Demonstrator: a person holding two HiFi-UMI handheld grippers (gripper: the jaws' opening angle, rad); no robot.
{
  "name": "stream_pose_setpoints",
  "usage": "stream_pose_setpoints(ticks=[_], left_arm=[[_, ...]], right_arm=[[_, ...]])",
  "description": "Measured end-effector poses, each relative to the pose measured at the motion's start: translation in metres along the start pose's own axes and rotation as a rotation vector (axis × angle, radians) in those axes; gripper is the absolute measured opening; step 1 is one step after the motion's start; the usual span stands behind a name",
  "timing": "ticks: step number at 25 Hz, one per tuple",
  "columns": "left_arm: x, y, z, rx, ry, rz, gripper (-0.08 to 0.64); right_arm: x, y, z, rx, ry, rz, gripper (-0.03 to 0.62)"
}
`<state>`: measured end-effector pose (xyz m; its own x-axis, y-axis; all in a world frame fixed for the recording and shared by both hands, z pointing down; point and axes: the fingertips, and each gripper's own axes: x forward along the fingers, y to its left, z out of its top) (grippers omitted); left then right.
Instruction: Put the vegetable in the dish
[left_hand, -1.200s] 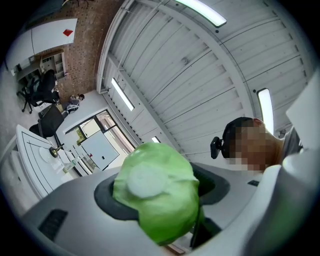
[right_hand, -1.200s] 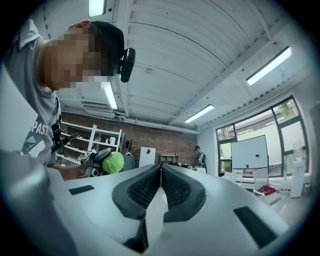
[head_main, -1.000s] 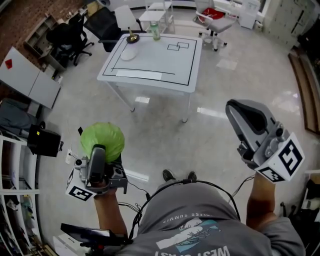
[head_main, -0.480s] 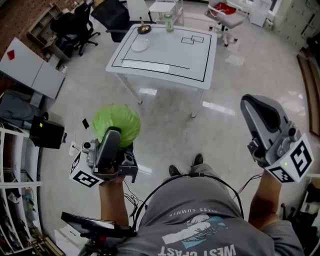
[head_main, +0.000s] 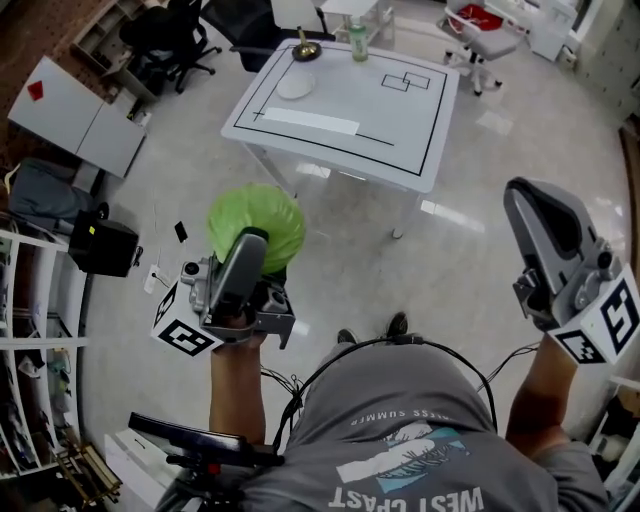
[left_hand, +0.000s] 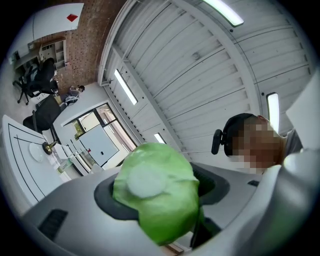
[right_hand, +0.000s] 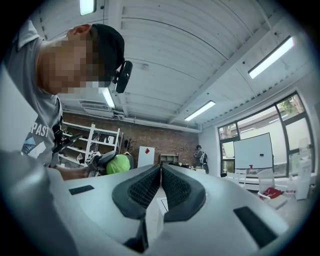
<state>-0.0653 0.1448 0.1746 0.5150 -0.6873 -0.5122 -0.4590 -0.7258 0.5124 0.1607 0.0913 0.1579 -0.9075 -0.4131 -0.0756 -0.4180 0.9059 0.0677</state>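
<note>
A round green cabbage (head_main: 256, 215) sits between the jaws of my left gripper (head_main: 252, 245), held above the floor at the lower left of the head view. The left gripper view shows the cabbage (left_hand: 165, 200) filling the gap of the left gripper (left_hand: 159, 187), both pads pressed on it. My right gripper (head_main: 535, 205) is at the right, shut and empty; in its own view the right gripper (right_hand: 161, 169) has its pads together. A white dish (head_main: 296, 87) lies on the far left of the white table (head_main: 400, 120) ahead.
A green bottle (head_main: 359, 40) and a brass object (head_main: 307, 50) stand at the table's far edge. Office chairs (head_main: 165, 30) stand beyond the table at the left, with a shelf (head_main: 25, 330) and a black box (head_main: 103, 247) on the floor at the left.
Both grippers and the person have moved forward over the floor toward the table, which now sits lower and larger in the head view. The cabbage stays gripped.
</note>
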Motion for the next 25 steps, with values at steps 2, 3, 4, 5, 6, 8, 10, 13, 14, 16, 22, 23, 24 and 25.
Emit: stream_pose_setpoints(ticks=[2, 3, 4, 5, 6, 8, 10, 13, 14, 16, 22, 23, 24, 25], left_arm=[[0.014, 0.015, -0.007, 0.013, -0.002, 0.012, 0.304], [0.020, 0.023, -0.009, 0.019, -0.004, 0.018, 0.304], [0.024, 0.028, -0.011, 0.023, -0.006, 0.022, 0.304], [0.027, 0.031, -0.012, 0.025, -0.009, 0.024, 0.304], [0.028, 0.031, -0.011, 0.023, -0.012, 0.024, 0.304], [0.027, 0.032, -0.010, 0.013, -0.014, 0.025, 0.304], [0.025, 0.037, -0.006, 0.003, -0.012, 0.027, 0.304], [0.023, 0.056, 0.005, -0.014, -0.009, 0.031, 0.304], [0.022, 0.063, 0.009, -0.019, -0.004, 0.032, 0.304], [0.020, 0.077, 0.021, -0.026, 0.011, 0.029, 0.304], [0.015, 0.102, 0.053, -0.029, 0.042, -0.007, 0.304], [0.014, 0.106, 0.057, -0.032, 0.048, -0.015, 0.304], [0.012, 0.112, 0.060, -0.037, 0.053, -0.022, 0.304], [0.011, 0.118, 0.064, -0.041, 0.056, -0.029, 0.304]], right_arm=[[0.008, -0.020, -0.003, -0.015, 0.001, 0.019, 0.009], [0.010, -0.029, -0.007, -0.015, 0.004, 0.026, 0.009], [0.012, -0.036, -0.010, -0.013, 0.009, 0.031, 0.009], [0.013, -0.040, -0.012, -0.011, 0.015, 0.034, 0.009], [0.014, -0.042, -0.013, -0.010, 0.022, 0.036, 0.009], [0.017, -0.041, -0.014, -0.005, 0.034, 0.037, 0.009], [0.026, -0.041, -0.014, -0.003, 0.043, 0.040, 0.009], [0.045, -0.044, -0.020, 0.018, 0.048, 0.032, 0.009], [0.052, -0.044, -0.024, 0.035, 0.049, 0.027, 0.009], [0.067, -0.042, -0.026, 0.048, 0.051, 0.018, 0.009], [0.105, -0.037, -0.025, 0.038, 0.037, -0.028, 0.009], [0.110, -0.035, -0.026, 0.037, 0.037, -0.034, 0.009], [0.116, -0.032, -0.027, 0.036, 0.038, -0.040, 0.009], [0.122, -0.030, -0.028, 0.034, 0.041, -0.044, 0.009]])
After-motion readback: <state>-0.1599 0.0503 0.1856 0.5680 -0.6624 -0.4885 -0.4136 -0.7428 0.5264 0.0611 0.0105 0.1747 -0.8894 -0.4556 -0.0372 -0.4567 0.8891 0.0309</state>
